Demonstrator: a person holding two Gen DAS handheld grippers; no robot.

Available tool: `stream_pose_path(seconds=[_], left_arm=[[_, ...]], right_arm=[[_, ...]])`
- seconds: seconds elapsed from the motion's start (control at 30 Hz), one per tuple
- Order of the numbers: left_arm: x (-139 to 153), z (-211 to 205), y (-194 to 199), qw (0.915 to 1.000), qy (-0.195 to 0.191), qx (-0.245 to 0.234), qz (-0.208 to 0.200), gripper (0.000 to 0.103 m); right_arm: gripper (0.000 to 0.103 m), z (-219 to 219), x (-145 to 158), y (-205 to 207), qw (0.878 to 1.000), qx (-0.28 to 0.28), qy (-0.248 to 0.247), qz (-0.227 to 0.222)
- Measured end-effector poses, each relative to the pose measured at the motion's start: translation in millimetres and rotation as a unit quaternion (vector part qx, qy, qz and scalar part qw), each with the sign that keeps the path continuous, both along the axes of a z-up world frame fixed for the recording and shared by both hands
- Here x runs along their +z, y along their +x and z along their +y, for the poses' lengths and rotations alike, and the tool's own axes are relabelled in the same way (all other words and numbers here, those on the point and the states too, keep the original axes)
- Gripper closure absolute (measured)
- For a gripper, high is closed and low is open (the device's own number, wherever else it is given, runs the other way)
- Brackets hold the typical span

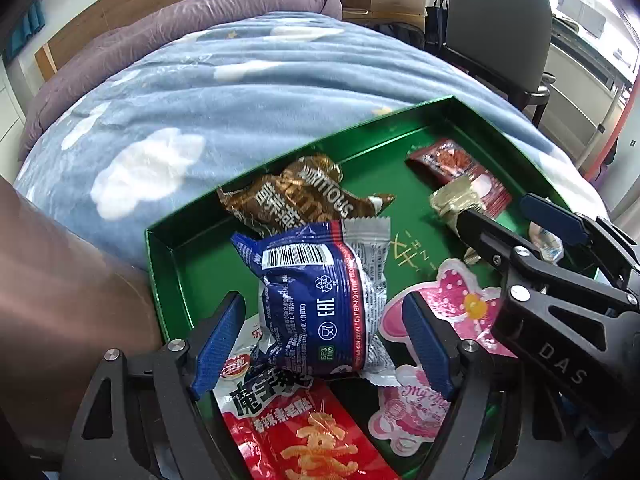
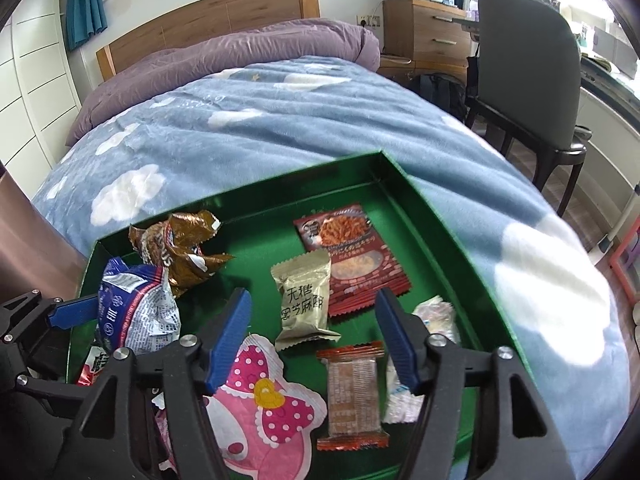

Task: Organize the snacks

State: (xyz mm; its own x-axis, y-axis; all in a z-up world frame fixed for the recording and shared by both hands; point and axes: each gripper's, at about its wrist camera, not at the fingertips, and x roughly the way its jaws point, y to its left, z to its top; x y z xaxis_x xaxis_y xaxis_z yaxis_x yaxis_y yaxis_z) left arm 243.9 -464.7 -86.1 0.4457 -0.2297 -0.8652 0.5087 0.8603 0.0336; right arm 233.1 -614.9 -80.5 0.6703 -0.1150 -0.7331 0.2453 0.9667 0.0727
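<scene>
Shallow green cardboard tray (image 1: 188,240) lying on a blue fleece blanket with white clouds (image 1: 240,92), snacks scattered inside. At the left end, seen from the left wrist: left gripper (image 1: 324,338) spread wide, blue pads either side of a crumpled blue-and-silver foil packet (image 1: 320,300) — apparently not clamping it, though contact can't be judged. Beneath that packet, only in this view, a red pouch with white Chinese lettering (image 1: 312,440); beyond it, a brown crinkled wrapper (image 1: 296,196). Toward the middle, a pink polka-dot bow-shaped packet (image 2: 264,408), then a pale gold sachet (image 2: 304,300) and a dark red flat packet (image 2: 352,256). Shown only by the right wrist: an orange-edged clear wafer pack (image 2: 352,396) between the fingers of the right gripper (image 2: 316,336), open wide, holding nothing, and a white wrapper (image 2: 436,316) beside its far finger.
</scene>
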Motion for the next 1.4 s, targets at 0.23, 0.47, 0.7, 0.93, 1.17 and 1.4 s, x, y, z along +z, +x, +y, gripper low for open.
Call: stream_pose_path(seconds=[0.23, 0.47, 0.7, 0.93, 1.17, 1.4], left_arm=[[23, 1, -11, 0.9998, -0.015, 0.000, -0.009, 0.026], [46, 8, -38, 0.9995, -0.028, -0.009, -0.015, 0.026], [60, 26, -81, 0.9990, -0.030, -0.030, -0.015, 0.026], [72, 63, -125, 0.9987, -0.028, -0.038, -0.021, 0.026], [75, 116, -156, 0.9993, -0.017, -0.021, -0.025, 0.026], [85, 179, -170, 0.9986, -0.023, 0.024, -0.042, 0.026]], right_arm=[[0.000, -1, 34, -20, 0.999, -0.023, -0.035, -0.024], [0.000, -5, 64, -49, 0.997, -0.047, -0.054, -0.036], [0.000, 3, 78, -92, 0.996, -0.062, -0.056, -0.029], [0.000, 29, 80, -133, 0.997, -0.056, -0.044, -0.019], [0.000, 68, 81, -165, 0.999, -0.041, -0.025, -0.017], [0.000, 115, 87, -188, 0.999, -0.023, -0.006, -0.023]])
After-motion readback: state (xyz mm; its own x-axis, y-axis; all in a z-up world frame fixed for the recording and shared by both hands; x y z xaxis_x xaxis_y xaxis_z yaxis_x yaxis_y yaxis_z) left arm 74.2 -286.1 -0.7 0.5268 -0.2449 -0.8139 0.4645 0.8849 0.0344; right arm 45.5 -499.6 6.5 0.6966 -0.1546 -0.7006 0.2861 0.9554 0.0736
